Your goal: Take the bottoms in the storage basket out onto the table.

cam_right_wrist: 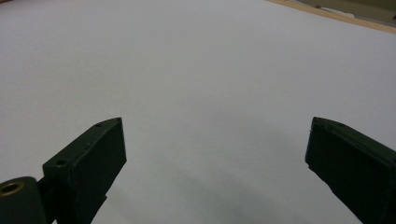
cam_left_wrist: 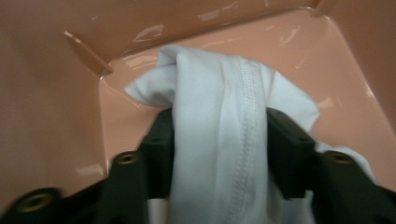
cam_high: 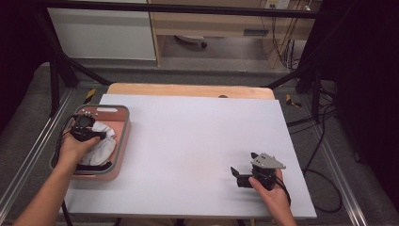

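Hands come in from the near edge of a white-topped table (cam_high: 197,141), each holding a black two-jaw gripper. Nearest, the right gripper (cam_high: 236,175) rests on the bare tabletop, its jaws spread wide with nothing between them. Farther off at the left edge, the left gripper (cam_high: 94,133) reaches into a pink bin (cam_high: 123,141), its jaws pressed from both sides on a bunched fold of white cloth (cam_left_wrist: 219,140) that lies inside the bin, a stitched seam running up the fold.
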Available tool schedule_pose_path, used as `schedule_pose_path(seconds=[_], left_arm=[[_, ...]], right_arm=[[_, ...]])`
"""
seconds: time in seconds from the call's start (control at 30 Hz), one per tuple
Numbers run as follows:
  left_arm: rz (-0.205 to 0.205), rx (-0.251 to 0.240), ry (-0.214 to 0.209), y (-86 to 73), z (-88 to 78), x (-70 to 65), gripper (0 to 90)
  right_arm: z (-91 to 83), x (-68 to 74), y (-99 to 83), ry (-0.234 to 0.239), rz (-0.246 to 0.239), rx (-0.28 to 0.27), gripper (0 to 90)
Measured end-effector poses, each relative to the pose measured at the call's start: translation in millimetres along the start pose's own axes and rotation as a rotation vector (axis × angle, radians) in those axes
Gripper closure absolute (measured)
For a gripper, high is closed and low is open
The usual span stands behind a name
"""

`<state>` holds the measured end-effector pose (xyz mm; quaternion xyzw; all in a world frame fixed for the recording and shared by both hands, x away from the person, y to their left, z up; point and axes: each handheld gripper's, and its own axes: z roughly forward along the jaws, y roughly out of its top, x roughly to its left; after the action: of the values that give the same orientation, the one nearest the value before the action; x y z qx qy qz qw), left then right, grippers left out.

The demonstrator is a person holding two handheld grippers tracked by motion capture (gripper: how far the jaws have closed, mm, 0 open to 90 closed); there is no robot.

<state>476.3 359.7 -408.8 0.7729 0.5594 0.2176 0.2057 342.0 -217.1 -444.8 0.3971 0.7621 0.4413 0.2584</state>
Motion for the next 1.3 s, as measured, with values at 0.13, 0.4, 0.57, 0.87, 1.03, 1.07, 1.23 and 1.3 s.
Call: schedule_pose_path(seconds=[0.13, 0.4, 0.57, 0.87, 1.03, 1.07, 1.23, 1.3], left_arm=[[0.018, -0.031, -0.036, -1.0, -6.1, -4.1, 71.6], [0.006, -0.282, -0.104, -5.9, -38.7, -9.7, 74.2], [-0.032, -0.390, -0.186, -12.1, -54.4, -10.8, 74.5], [-0.059, -0.476, -0.207, -16.5, -74.7, -11.4, 74.5], [-0.057, -0.519, -0.198, -14.0, -86.3, -14.5, 74.6], [-0.056, -0.529, -0.196, -13.5, -89.0, -15.0, 74.6], [-0.058, -0.589, -0.199, -11.8, -99.7, -14.5, 74.6], [-0.059, -0.603, -0.199, -11.6, -102.9, -14.2, 74.6]], right_arm=[[0.4, 0.6, -0.1, 0.002, -0.006, 0.004, 5.4], [1.1, -0.8, -0.8, -0.001, -0.003, 0.006, 5.4], [2.6, -2.3, -2.0, -0.009, 0.007, 0.013, 5.5], [5.3, -0.3, 0.0, -0.006, -0.012, 0.017, 5.5], [2.7, -0.8, 0.0, -0.011, -0.009, 0.009, 5.5], [2.5, -1.0, -0.2, -0.011, -0.007, 0.009, 5.5], [2.7, -0.8, -0.2, -0.012, -0.009, 0.009, 5.5], [3.1, -0.5, -0.2, -0.010, -0.010, 0.008, 5.5]])
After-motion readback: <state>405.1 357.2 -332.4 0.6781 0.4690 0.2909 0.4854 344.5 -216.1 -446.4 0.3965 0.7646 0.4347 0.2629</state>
